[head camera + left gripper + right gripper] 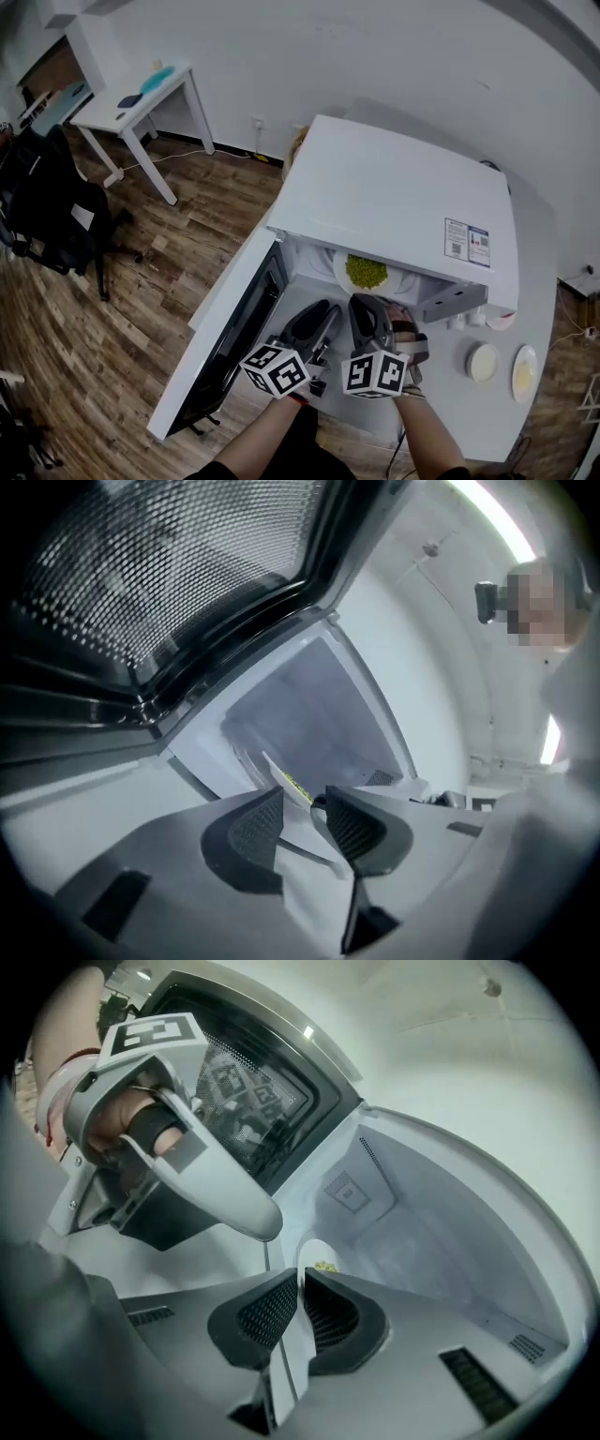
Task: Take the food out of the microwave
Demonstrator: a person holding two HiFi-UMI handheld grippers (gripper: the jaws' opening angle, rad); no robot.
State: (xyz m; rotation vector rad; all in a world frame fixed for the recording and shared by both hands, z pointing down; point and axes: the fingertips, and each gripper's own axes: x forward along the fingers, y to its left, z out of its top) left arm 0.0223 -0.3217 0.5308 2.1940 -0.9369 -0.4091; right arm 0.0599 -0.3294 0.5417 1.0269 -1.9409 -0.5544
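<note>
The white microwave (394, 187) stands with its door (234, 328) swung open to the left. Inside sits a white plate (398, 279) of green food (366, 272). Both grippers reach into the opening side by side. My right gripper (367, 309) is shut on the plate's near rim; in the right gripper view (302, 1307) the thin white rim (314, 1252) runs between the closed pads, with the food (326, 1267) just beyond. My left gripper (323, 319) is open; in its own view (305, 822) the plate's edge (281, 782) lies in the gap, not pressed.
The door's mesh window (169, 564) hangs close on the left of the left gripper. Two small dishes (483, 361) (523, 370) sit on the counter to the right. A white table (141, 98) and a black chair (52, 211) stand on the wooden floor at the left.
</note>
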